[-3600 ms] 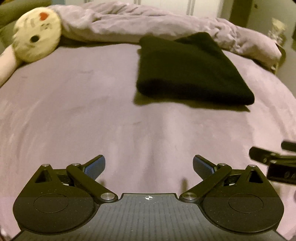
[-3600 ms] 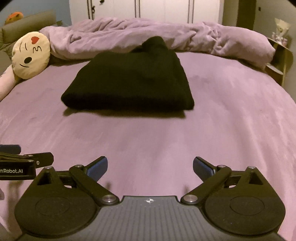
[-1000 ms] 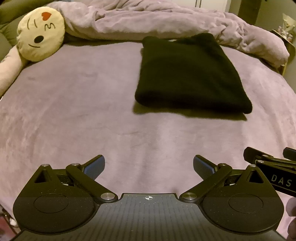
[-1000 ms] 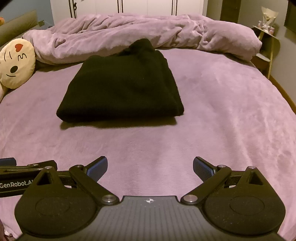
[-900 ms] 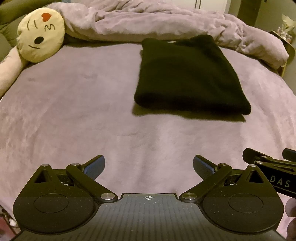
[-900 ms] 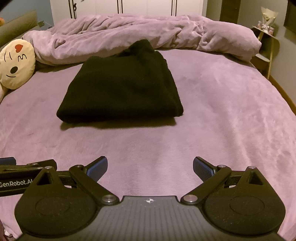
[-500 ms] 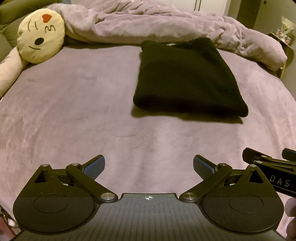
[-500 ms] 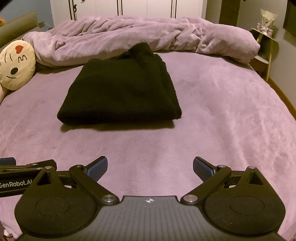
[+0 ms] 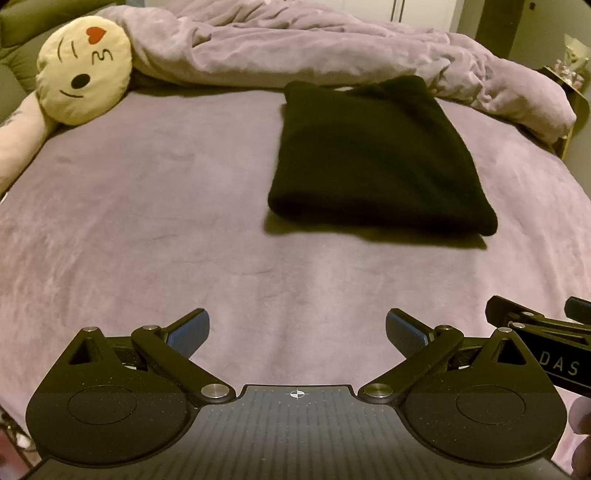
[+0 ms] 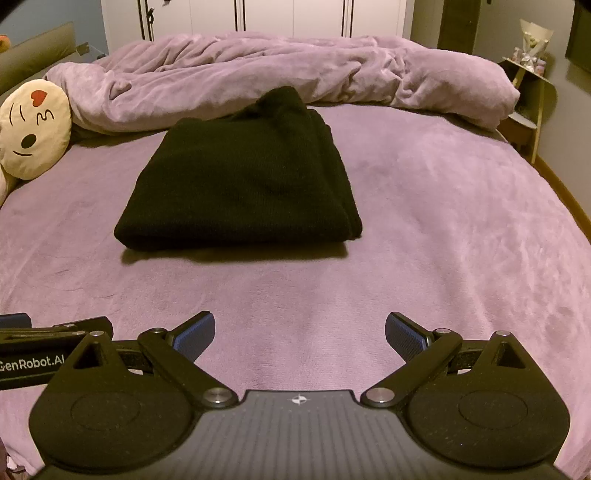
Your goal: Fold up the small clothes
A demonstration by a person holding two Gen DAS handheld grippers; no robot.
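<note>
Black garment (image 10: pixel 240 184) folded (seemingly done) | left gripper (image 9: pixel 297 332), right gripper (image 10: pixel 299 332) jaws spread, empty | next: withdraw

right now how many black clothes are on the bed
1. A folded black garment lies on the bed, ahead of both open hand-held grippers, just in front of the bunched duvet. Anything under the duvet would be hidden.

Purple bed (image 10: pixel 461 221), rumpled duvet (image 10: pixel 295 66) (dim light), white wardrobe (image 10: pixel 295 16).
</note>
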